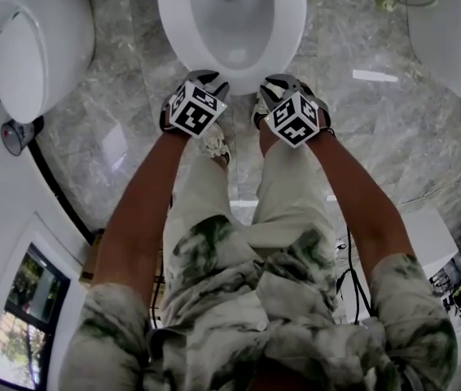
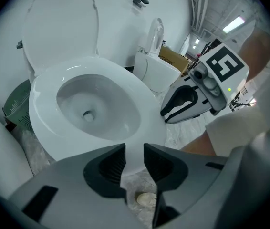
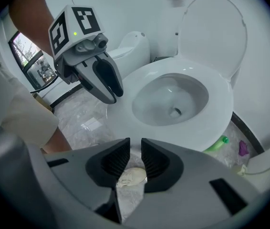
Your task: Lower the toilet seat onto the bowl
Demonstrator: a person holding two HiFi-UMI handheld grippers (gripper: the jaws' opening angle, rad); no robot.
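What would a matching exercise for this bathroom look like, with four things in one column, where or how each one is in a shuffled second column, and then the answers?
Things:
1. white oval toilet lid
2. white ring-shaped toilet seat
3. small green plastic bottle
4. left gripper

Places or states:
A. on the grey marble floor beside the bowl
B. jaws apart, nothing between them
C. standing upright by the white wall
D. lying flat on the bowl

Pairs: 1-C, 2-D, 3-A, 4-B

toilet bowl point(image 1: 294, 15) cropped at top, neighbouring toilet point(image 1: 436, 23) cropped
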